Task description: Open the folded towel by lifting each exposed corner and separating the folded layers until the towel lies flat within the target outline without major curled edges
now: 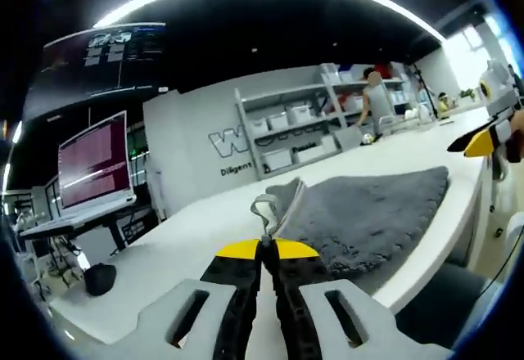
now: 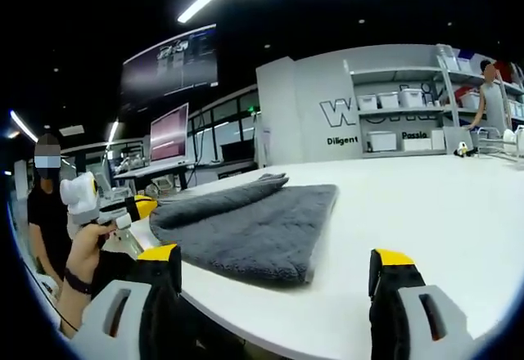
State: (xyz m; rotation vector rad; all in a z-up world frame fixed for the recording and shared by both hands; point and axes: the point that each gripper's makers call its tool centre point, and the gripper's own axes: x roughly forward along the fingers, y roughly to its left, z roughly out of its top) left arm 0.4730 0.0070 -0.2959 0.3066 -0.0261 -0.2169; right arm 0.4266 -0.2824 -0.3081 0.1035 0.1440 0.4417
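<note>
At the towel's (image 1: 372, 209) near corner our left gripper (image 1: 268, 249) pinches the fold, while our right gripper (image 2: 274, 266) waits spread apart just short of the far edge.

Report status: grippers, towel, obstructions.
Left hand-held gripper shut on towel corner loop. Right hand-held gripper open, off the towel. Towel folded on the white table. Nothing in the way.

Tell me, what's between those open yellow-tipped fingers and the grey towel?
Nothing but bare white table: in the right gripper view, the right gripper hangs open short of the towel.
</note>
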